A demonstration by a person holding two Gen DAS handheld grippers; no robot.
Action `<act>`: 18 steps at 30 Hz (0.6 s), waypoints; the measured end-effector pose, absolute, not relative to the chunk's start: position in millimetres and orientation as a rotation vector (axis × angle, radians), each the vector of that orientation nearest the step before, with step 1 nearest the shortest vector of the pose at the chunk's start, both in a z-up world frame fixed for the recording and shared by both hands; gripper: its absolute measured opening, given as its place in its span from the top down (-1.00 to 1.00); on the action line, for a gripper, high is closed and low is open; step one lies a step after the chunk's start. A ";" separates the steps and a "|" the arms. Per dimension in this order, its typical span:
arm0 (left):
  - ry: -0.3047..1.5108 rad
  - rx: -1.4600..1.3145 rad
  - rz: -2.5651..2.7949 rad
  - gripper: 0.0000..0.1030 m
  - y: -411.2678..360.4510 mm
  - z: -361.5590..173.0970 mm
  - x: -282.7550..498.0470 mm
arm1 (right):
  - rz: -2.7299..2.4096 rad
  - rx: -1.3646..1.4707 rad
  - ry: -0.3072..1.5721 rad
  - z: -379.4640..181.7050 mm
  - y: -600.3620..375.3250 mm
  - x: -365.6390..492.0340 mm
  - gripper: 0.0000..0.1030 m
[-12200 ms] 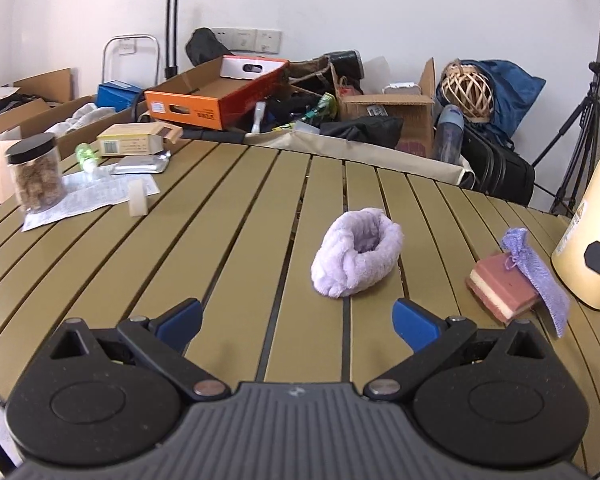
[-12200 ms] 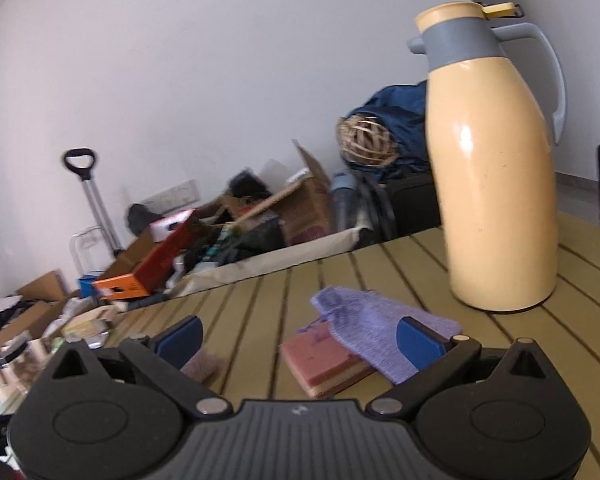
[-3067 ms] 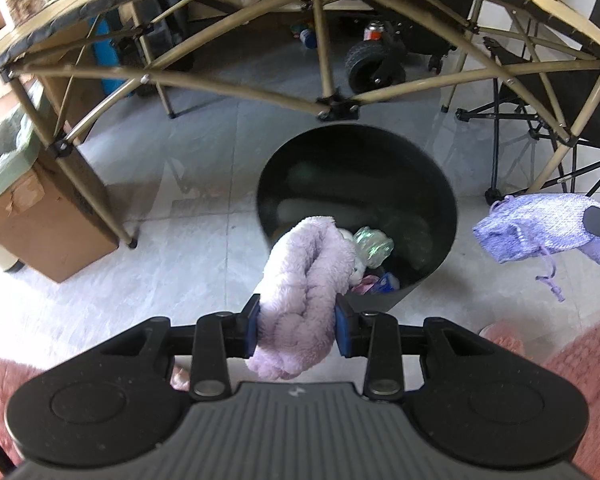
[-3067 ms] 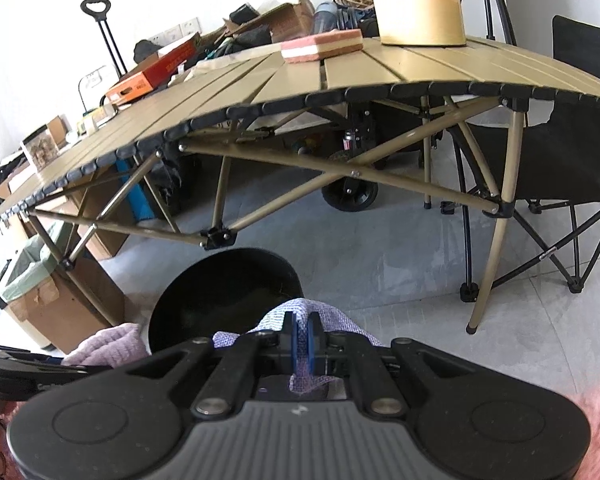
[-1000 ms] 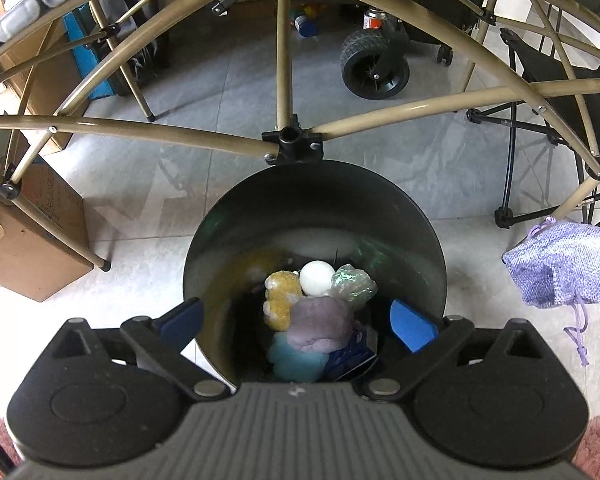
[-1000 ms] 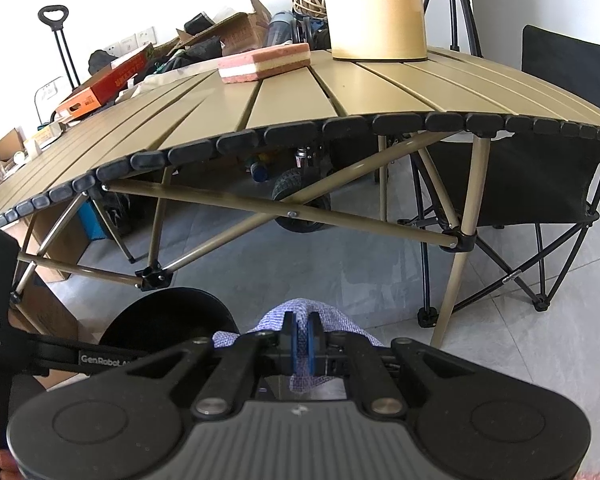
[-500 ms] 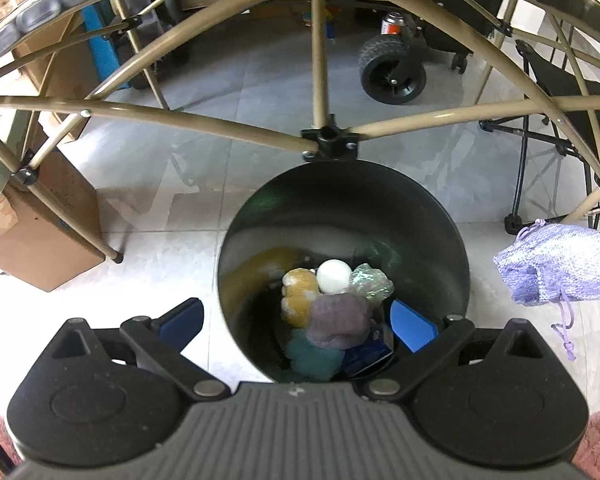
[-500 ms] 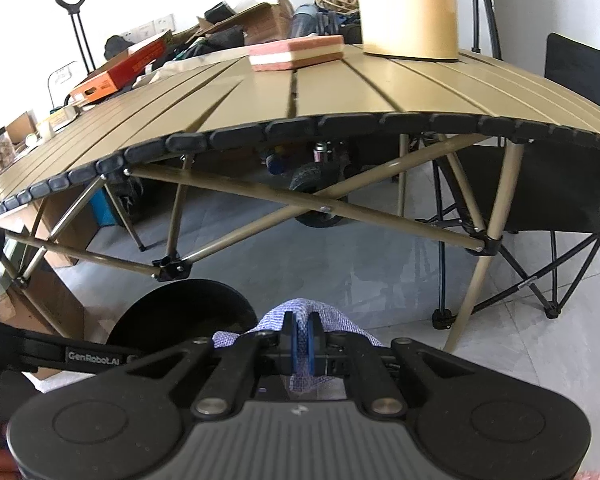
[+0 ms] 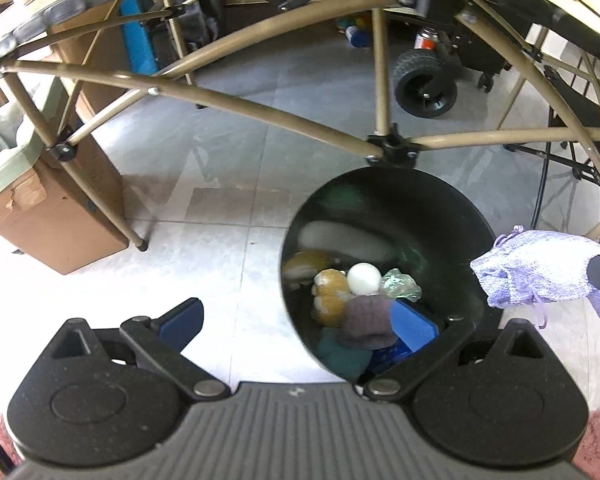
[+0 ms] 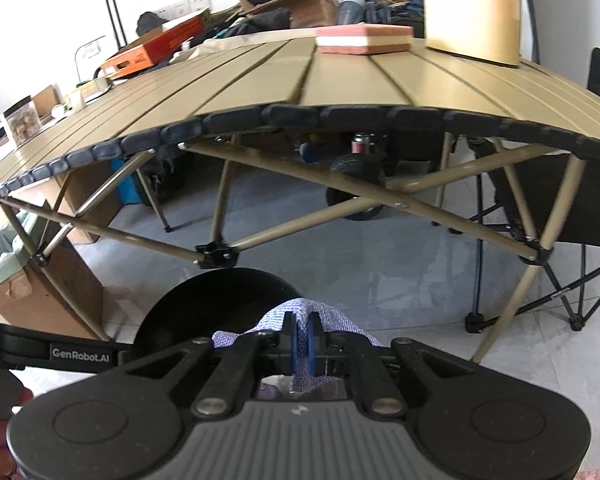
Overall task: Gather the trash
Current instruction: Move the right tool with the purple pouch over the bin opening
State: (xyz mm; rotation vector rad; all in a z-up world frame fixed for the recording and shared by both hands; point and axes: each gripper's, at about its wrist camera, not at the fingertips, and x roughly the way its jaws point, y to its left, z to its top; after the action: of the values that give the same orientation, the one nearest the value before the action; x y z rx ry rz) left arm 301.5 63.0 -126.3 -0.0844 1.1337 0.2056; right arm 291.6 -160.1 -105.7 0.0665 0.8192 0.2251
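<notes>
A black round bin [image 9: 456,200] stands on the floor under the table edge. The purple fluffy cloth [image 9: 368,318] lies inside it among several other scraps. My left gripper [image 9: 298,322] is open and empty, to the bin's left, its right finger over the bin's near rim. My right gripper [image 10: 300,336] is shut on a lilac knitted pouch [image 10: 340,320], just right of the bin [image 10: 188,304]. The pouch also shows in the left wrist view [image 9: 540,272], hanging beside the bin's right rim.
The folding table's tan legs and cross bars [image 9: 260,116] stand right behind the bin. A cardboard box [image 9: 56,216] sits at the left, a folding chair [image 10: 580,216] at the right. A pink block [image 10: 364,40] and a yellow jug [image 10: 472,8] are on the tabletop.
The left gripper has drifted left, so the bin now sits right of centre. The right gripper with the pouch has moved closer to the bin.
</notes>
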 end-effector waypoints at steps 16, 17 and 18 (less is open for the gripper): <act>1.125 -0.140 0.268 -0.98 112.8 -124.3 284.0 | 0.294 0.030 0.882 -118.1 -107.5 307.5 0.91; 1.125 -0.140 0.271 -0.98 114.8 -124.3 282.5 | 0.295 0.030 0.889 -119.5 -104.1 309.3 0.91; 1.124 -0.139 0.274 -0.98 116.3 -124.2 281.7 | 0.296 0.030 0.897 -121.2 -102.0 310.8 0.91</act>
State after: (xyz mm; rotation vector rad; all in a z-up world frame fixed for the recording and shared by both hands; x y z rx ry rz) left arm 281.7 116.3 -124.2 -0.1390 1.1241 0.2742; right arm 310.8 -102.0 -121.2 0.0295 0.8971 0.2959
